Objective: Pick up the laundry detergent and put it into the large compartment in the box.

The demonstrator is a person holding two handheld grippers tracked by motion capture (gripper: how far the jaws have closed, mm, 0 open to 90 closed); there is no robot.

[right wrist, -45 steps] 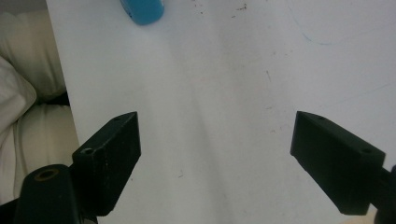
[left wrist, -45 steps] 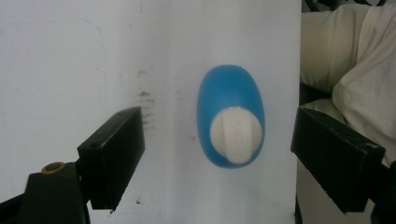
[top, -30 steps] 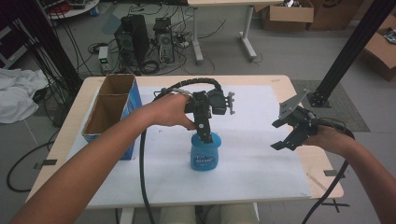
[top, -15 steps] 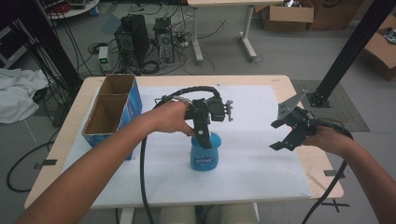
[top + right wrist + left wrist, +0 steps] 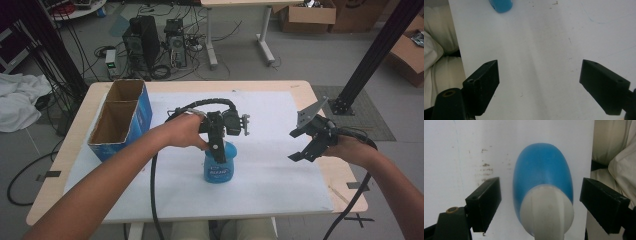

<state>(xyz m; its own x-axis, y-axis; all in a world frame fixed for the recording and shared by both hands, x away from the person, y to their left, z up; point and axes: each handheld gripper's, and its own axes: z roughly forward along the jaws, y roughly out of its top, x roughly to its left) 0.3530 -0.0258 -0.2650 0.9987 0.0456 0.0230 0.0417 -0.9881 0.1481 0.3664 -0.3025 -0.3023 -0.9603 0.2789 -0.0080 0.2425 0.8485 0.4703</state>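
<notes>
A blue bottle (image 5: 219, 171) with a white cap stands upright on the white sheet at the middle of the table. My left gripper (image 5: 218, 149) points straight down over it, open. In the left gripper view its jaws stand wide on either side of the white cap (image 5: 547, 211), clear of the blue bottle (image 5: 543, 173) and not touching it. My right gripper (image 5: 309, 145) hovers open above the sheet's right part, with nothing between its fingers. The right gripper view has the blue bottle (image 5: 501, 5) at its top edge, far from that gripper (image 5: 540, 75).
An open blue cardboard box (image 5: 122, 120) with two compartments stands at the table's left rear. The white sheet (image 5: 270, 185) covers most of the wooden table (image 5: 345, 200). The person's lap shows past the near edge.
My left gripper has come down over the bottle, so its jaws now flank the cap. The right gripper has barely moved.
</notes>
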